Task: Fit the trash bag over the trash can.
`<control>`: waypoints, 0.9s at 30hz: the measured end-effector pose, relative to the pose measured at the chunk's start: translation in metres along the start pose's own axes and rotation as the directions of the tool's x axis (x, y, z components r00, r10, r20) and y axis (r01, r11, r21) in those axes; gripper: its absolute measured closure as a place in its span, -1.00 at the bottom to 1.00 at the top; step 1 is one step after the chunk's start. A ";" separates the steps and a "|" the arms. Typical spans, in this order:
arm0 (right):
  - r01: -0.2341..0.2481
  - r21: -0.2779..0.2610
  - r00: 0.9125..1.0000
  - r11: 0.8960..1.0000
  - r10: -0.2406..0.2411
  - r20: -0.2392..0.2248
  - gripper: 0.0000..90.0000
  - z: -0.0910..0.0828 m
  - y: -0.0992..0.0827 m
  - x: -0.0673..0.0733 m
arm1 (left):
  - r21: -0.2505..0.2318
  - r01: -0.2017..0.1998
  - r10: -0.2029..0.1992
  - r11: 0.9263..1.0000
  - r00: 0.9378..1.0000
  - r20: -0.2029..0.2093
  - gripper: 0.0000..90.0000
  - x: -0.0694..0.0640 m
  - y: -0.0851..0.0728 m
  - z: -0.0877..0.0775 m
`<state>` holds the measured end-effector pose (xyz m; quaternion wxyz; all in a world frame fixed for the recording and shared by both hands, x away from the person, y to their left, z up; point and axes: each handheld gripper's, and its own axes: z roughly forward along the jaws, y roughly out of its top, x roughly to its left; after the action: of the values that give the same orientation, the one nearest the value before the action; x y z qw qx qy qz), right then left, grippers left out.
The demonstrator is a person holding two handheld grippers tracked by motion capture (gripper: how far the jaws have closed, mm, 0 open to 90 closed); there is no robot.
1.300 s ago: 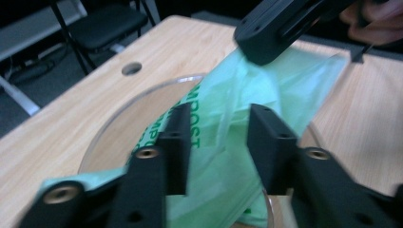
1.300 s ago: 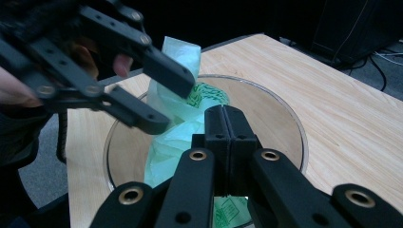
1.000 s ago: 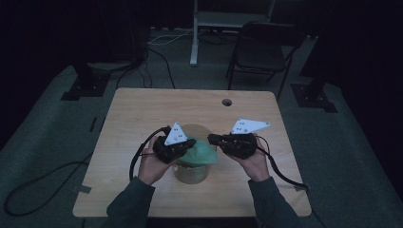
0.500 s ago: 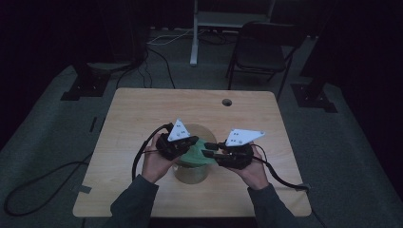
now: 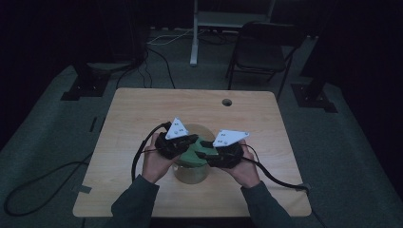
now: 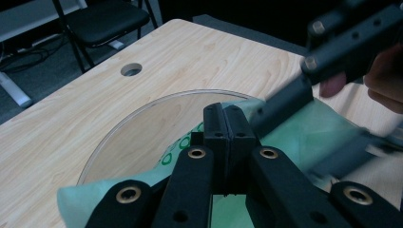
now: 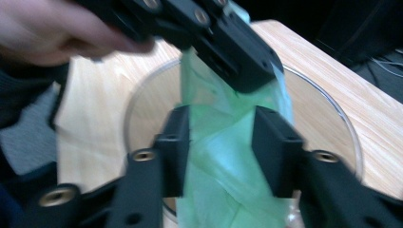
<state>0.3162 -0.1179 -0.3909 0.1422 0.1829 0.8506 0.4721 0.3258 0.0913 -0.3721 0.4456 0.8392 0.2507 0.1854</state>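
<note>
Green plastic bag (image 5: 192, 154) hangs over the clear round container (image 5: 191, 172) that stands on the desk (image 5: 142, 109), draped across the container's rim toward the person. Left claw (image 6: 223, 128) is pressed together, pinching the bag's edge above the container. Right claw (image 7: 222, 149), a little blurred, stands spread with the bag between its jaws, which have just been opening; the pads seem not to press on the film. Both hands sit just beside the container
</note>
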 end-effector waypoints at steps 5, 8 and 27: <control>-0.004 0.019 0.999 1.000 0.004 0.037 0.94 -0.002 -0.001 -0.003 | -0.005 0.028 -0.028 1.000 0.999 -0.029 1.00 0.006 -0.001 -0.003; -0.011 0.017 0.999 1.000 0.010 0.048 0.98 -0.007 -0.001 -0.005 | -0.016 0.044 -0.044 0.999 0.998 -0.043 1.00 0.011 -0.002 -0.007; 0.011 -0.030 0.996 0.999 -0.008 0.093 0.26 -0.013 0.001 -0.005 | -0.040 0.045 -0.046 0.998 0.999 -0.014 1.00 0.006 0.004 -0.009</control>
<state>0.3156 -0.1297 -0.3834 0.1865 0.1983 0.8366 0.4754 0.3266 0.0983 -0.3635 0.4644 0.8229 0.2693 0.1861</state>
